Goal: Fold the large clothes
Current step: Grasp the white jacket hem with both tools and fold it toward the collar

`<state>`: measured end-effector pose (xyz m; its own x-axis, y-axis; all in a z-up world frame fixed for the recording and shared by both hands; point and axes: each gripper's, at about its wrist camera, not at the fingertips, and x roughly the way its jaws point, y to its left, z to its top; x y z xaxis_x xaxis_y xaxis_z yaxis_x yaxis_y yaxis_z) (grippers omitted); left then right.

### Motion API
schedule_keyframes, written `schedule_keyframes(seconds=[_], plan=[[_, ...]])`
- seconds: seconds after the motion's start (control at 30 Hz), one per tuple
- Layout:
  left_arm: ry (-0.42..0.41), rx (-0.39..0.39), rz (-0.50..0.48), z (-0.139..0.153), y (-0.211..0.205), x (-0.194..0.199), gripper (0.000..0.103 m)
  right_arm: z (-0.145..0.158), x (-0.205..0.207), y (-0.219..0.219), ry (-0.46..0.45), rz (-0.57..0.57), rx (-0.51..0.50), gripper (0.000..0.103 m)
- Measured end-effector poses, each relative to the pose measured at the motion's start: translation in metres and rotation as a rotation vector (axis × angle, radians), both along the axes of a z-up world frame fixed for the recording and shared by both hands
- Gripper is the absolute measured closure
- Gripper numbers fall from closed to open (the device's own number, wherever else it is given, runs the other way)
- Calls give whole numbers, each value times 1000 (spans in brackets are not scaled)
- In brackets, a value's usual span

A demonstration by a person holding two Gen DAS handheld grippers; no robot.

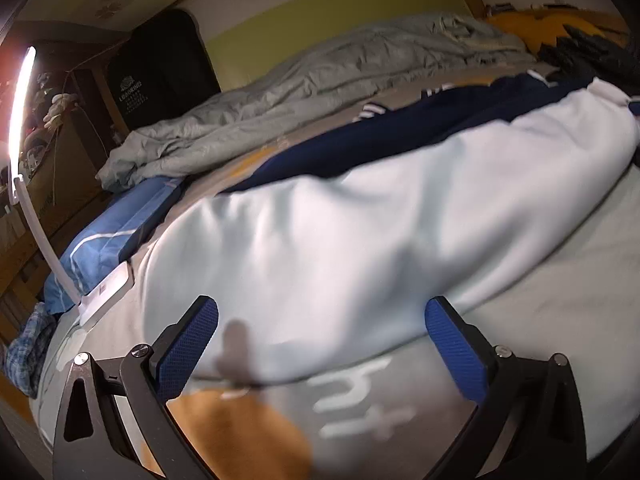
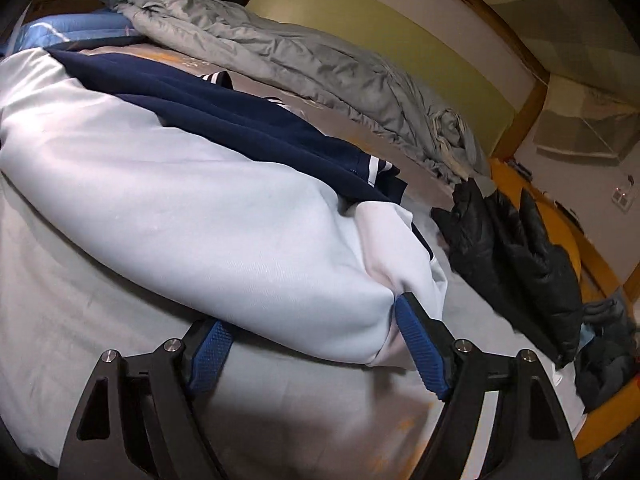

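Observation:
A large pale blue garment (image 1: 340,240) with navy panels (image 1: 400,140) lies folded over in a thick bundle across the bed. My left gripper (image 1: 322,308) stands open low over the sheet, its blue pads (image 1: 192,344) on either side of the bundle's near edge and not pressing it. In the right wrist view the same garment (image 2: 200,208) ends in a rounded fold between the jaws of my right gripper (image 2: 308,312). That gripper is open wide; the cloth rests against the right pad (image 2: 420,344) and covers the tip of the left one.
A grey sheet with orange print (image 1: 540,320) covers the bed. A crumpled grey duvet (image 1: 320,80) lies along the wall side, a blue pillow (image 1: 108,232) and a lit white lamp (image 1: 24,92) at the left. A black puffer jacket (image 2: 520,248) lies near the right end.

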<state>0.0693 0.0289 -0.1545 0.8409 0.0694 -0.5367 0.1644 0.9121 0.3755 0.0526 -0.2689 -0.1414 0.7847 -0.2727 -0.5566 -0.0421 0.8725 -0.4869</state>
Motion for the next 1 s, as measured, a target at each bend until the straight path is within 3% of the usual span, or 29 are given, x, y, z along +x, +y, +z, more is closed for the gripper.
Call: schedule_keyframes(seconds=[0.13, 0.2, 0.27, 0.43, 0.53, 0.63, 0.73, 0.8, 0.87, 0.93, 1.0], plan=[[136, -98, -78, 3, 23, -7, 4, 0, -1, -13, 21, -39, 3, 26], [173, -87, -111, 3, 26, -5, 3, 2, -2, -21, 31, -45, 56, 25], [169, -36, -122, 4, 21, -2, 3, 4, 0, -22, 28, -45, 69, 25], [70, 56, -91, 2, -2, 17, 3, 2, 7, -14, 22, -94, 39, 25], [21, 67, -91, 4, -5, 21, 8, 5, 7, -13, -12, -101, 51, 25], [31, 41, -94, 2, 1, 23, 13, 2, 6, -10, -30, -80, 43, 29], [34, 63, -86, 1, 5, 17, 15, -5, 7, -9, -41, -62, 7, 33], [85, 22, -140, 4, 14, 9, 24, -1, 3, -14, -19, -45, 58, 37], [172, -30, -245, 6, 24, 1, 24, 11, -5, -27, 22, 11, 197, 37], [208, -21, -314, 8, 26, 2, 24, 17, -8, -32, 99, 110, 301, 35], [218, 10, -316, 9, 14, 11, 21, 18, -8, -24, 100, 143, 233, 33]])
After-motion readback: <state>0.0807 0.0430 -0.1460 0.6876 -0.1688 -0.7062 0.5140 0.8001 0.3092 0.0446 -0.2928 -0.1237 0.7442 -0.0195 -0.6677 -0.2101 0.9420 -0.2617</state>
